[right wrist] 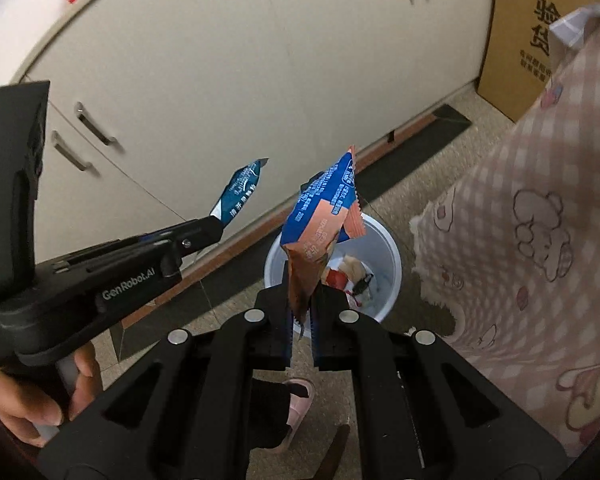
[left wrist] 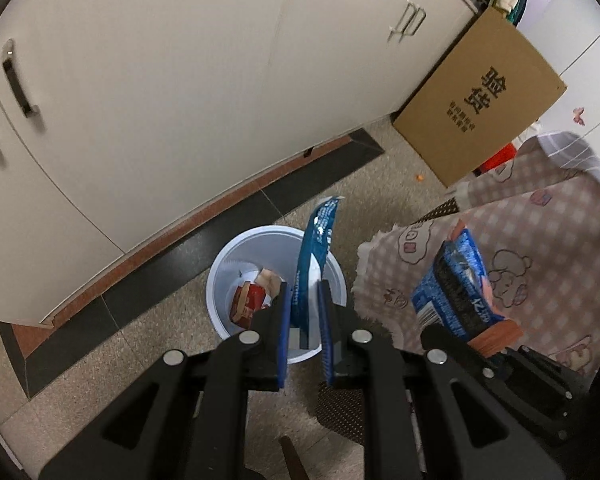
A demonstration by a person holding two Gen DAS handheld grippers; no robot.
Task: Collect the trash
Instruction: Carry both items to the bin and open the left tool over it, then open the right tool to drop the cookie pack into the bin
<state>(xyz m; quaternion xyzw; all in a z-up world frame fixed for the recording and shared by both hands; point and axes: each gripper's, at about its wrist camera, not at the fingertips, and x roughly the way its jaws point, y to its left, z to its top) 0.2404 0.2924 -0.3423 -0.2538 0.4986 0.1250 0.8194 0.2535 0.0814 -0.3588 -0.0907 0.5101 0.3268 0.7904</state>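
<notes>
Both my tools hang over the white bin (left wrist: 276,240) on the speckled floor, each loaded and neither emptied yet. My left tool (left wrist: 304,292) is clamped on a thin blue wrapper (left wrist: 318,236) that stands up between its pads, directly above the bin's rim; from the right wrist camera the same left tool (right wrist: 216,220) shows side-on with the wrapper (right wrist: 240,190) jutting from its tip. My right tool (right wrist: 301,300) pinches the bottom seam of a blue-and-orange snack packet (right wrist: 324,216), held just above the bin (right wrist: 380,240); in the left view that packet (left wrist: 460,284) sits off to the right, beside the bin, not over it.

By my reading the job is partly done: a red carton scrap (left wrist: 246,300) and some crumpled pale wrappers (right wrist: 354,270) already lie at the bottom of the bin. What remains, as far as I can see, is letting go of these two pieces. Whether more litter waits elsewhere I cannot tell.

Around the drop point: cream cabinet doors (left wrist: 160,100) run behind the bin, a cardboard box (left wrist: 484,96) leans at the far right, and a pink checked cloth (left wrist: 540,248) hangs close to the bin's right side. That cloth edge is the nearest thing to crowd my right tool; the opening itself looks unobstructed.
</notes>
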